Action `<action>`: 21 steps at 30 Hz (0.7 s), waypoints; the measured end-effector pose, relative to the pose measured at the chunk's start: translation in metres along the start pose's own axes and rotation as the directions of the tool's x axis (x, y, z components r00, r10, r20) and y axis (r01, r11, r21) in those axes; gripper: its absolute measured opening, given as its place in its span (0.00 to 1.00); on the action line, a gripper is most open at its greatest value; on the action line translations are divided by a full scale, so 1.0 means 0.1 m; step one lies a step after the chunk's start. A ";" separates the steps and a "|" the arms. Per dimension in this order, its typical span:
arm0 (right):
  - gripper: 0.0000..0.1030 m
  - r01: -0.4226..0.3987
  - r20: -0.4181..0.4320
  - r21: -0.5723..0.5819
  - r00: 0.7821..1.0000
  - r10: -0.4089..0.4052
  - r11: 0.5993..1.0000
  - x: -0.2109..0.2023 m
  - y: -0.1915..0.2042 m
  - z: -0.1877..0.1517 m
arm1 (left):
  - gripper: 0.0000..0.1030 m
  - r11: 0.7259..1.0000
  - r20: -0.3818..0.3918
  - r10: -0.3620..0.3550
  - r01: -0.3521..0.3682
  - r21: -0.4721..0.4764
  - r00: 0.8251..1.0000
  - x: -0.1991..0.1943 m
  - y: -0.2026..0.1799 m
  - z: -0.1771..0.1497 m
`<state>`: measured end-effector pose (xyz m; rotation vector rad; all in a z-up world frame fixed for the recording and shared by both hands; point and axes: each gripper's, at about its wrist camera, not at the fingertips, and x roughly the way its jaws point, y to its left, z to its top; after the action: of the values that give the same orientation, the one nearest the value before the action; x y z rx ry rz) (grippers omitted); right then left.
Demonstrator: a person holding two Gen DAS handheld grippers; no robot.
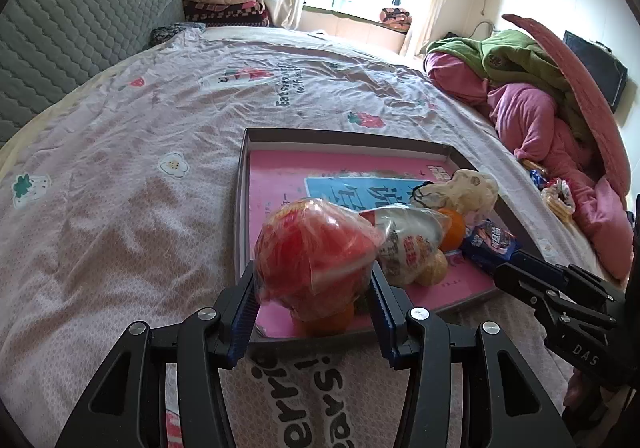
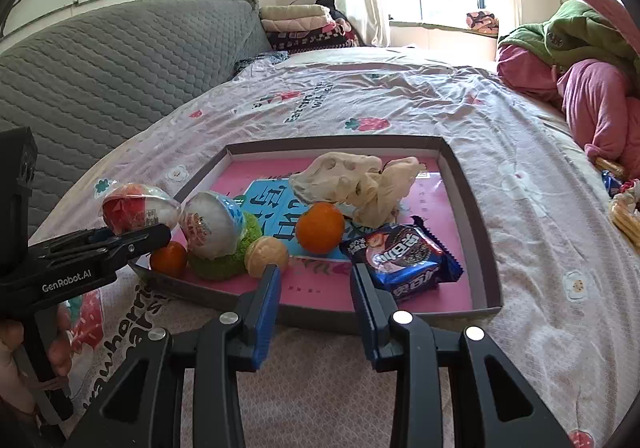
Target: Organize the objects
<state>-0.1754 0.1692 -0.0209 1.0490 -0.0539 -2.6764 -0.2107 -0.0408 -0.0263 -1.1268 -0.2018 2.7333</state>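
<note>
I am holding the red and white plastic-wrapped toy egg (image 1: 316, 248) in my left gripper (image 1: 312, 312), over the near left corner of the shallow grey box with the pink floor (image 2: 468, 184), so it can join the others. My right gripper (image 2: 314, 288) is waiting near the blue cookie packet (image 2: 404, 260), jaws partly apart and holding nothing.

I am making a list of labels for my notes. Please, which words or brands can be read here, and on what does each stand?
"GenRobot.AI": side of the left gripper.
"DAS": body of the right gripper.
"Strawberries!", partly seen: bedsheet.
Chinese print on the tray liner, the cookie packet and the egg-shaped toy wrapper: too blurred to read.

Small orange (image 1: 340, 318) — half hidden under egg (image 1: 312, 248)
</note>
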 end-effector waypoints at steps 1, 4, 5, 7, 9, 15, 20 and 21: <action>0.35 0.001 0.000 0.001 1.000 -0.001 1.000 -0.01 0.00 0.00 | 0.50 1.000 0.001 0.002 -0.002 0.003 1.000 -0.02 -0.01 0.00; 0.36 0.004 0.002 0.009 1.000 -0.004 1.000 -0.05 -0.02 0.00 | 0.50 1.000 0.005 0.004 -0.004 0.004 1.000 -0.06 -0.03 -0.01; 0.37 0.004 0.003 0.010 1.000 -0.004 1.000 -0.06 -0.02 0.00 | 0.50 1.000 0.004 0.003 -0.003 0.002 1.000 -0.07 -0.03 -0.01; 0.37 0.005 0.007 0.013 1.000 -0.005 1.000 -0.09 -0.02 0.00 | 0.50 1.000 0.006 0.005 -0.005 -0.001 1.000 -0.09 -0.03 -0.01; 0.38 0.005 0.011 0.012 1.000 -0.005 1.000 -0.12 -0.01 0.00 | 0.51 1.000 0.007 0.007 -0.006 -0.002 1.000 -0.11 -0.03 -0.01; 0.38 0.001 0.021 0.010 1.000 -0.002 1.000 -0.19 0.01 0.01 | 0.59 1.000 -0.001 0.007 -0.007 -0.007 1.000 -0.13 -0.03 -0.03; 0.38 -0.001 0.030 0.005 1.000 0.001 1.000 -0.26 0.03 0.01 | 0.61 1.000 -0.013 0.007 -0.007 -0.015 1.000 -0.14 -0.02 -0.06; 0.38 -0.002 0.031 0.005 1.000 0.002 1.000 -0.27 0.04 0.02 | 0.62 1.000 -0.012 0.007 -0.007 -0.016 1.000 -0.14 -0.02 -0.06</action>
<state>-0.1568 0.1726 -0.0016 1.0082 -0.0677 -2.6919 -0.1960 -0.0414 -0.0203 -1.1493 -0.2185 2.7351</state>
